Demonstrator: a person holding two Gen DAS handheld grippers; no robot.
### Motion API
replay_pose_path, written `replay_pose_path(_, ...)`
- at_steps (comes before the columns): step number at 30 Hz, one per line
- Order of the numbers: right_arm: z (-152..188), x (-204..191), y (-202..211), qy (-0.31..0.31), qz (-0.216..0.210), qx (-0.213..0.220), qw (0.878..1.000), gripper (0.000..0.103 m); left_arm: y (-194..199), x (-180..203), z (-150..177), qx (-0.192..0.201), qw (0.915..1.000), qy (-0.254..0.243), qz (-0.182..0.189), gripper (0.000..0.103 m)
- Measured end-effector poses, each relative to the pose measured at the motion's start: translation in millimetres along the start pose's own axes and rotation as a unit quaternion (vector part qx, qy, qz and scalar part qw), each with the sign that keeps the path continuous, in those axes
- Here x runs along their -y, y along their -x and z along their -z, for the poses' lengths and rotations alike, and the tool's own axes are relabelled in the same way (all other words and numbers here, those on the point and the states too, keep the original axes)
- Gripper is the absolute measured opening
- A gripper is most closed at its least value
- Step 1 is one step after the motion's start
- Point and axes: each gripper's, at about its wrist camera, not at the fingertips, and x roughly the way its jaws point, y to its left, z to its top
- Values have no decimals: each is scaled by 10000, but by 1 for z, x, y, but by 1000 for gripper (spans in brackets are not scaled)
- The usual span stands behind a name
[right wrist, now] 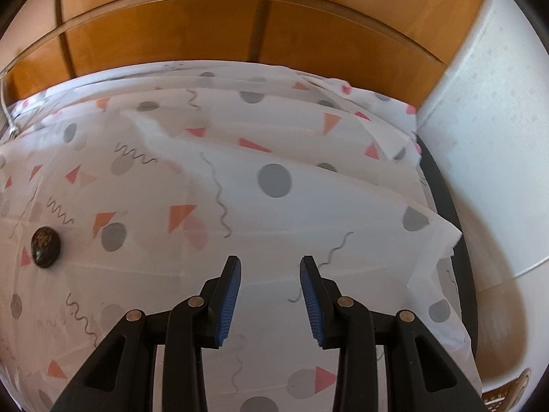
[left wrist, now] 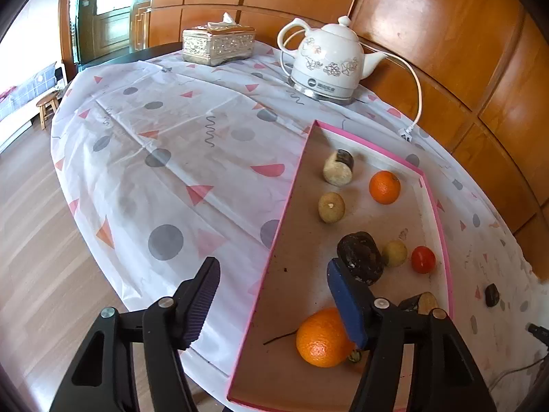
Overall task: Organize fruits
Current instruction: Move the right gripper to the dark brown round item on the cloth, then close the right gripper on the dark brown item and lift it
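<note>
**Both grippers empty above the table, fruit gathered in the pink-edged box**

On my left wrist view the left gripper (left wrist: 274, 304) has its jaws spread wide with nothing between them; one finger hangs over the patterned tablecloth (left wrist: 164, 158), the other over the pink-edged box (left wrist: 290, 192). Inside the box I count a large orange (left wrist: 320, 338) nearest me, just beside the right finger; a dark wrinkled fruit (left wrist: 360, 257) further in; a small yellowish fruit (left wrist: 394, 253) and a red fruit (left wrist: 423, 259) beside it near the box wall; a smaller orange (left wrist: 384, 187), a greenish round fruit (left wrist: 331, 207) and a cut pale piece (left wrist: 338, 168) toward the far end. A small dark fruit (left wrist: 491, 294) lies on the cloth outside the box, well apart from its wall. A white teapot (left wrist: 329, 60) and a tissue box (left wrist: 218, 44) stand at the table's far side.

On my right wrist view the right gripper (right wrist: 270, 300) is partly open, holding nothing; it hangs over bare cloth; a single dark fruit (right wrist: 45, 247) sits on the cloth far to its left.
</note>
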Motion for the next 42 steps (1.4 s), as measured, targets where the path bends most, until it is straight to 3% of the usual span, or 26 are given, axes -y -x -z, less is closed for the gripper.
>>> replay_pose_path(9,0,-23,2,244,-895,-255,9954,38,0,-5,-3,-12,9999,103,40,66)
replay_pose_path(14,0,-56,17,586,-1364,-221,9887,56,-2,-5,-1,-55,9999,108,57,66)
replay_pose_path(18,-6,-80,20,594,-1775,-214,9821,57,-2,-4,0,-69,9999,103,60,66)
replay_pose_path(30,-19,-152,12,409,-2432,-150,9690,57,-1,-13,1,-68,9997,242,24,66)
replay_pose_path(34,-19,-175,4,519,-2435,-215,9683,58,-3,-14,1,-101,9996,274,9,66)
replay_pose_path(37,-14,-192,-6,781,-2062,-200,9752,62,-4,-16,1,-123,9995,288,0,66)
replay_pose_path(39,-8,-198,-15,895,-1897,-344,9772,56,-5,-17,1,-136,9994,311,0,66)
replay_pose_path(40,-6,-199,-12,973,-1775,-175,9791,46,-5,-18,2,-139,9994,318,-3,66)
replay_pose_path(42,-3,-201,-10,1067,-1650,-63,9805,46,-7,-18,1,-156,9993,328,0,66)
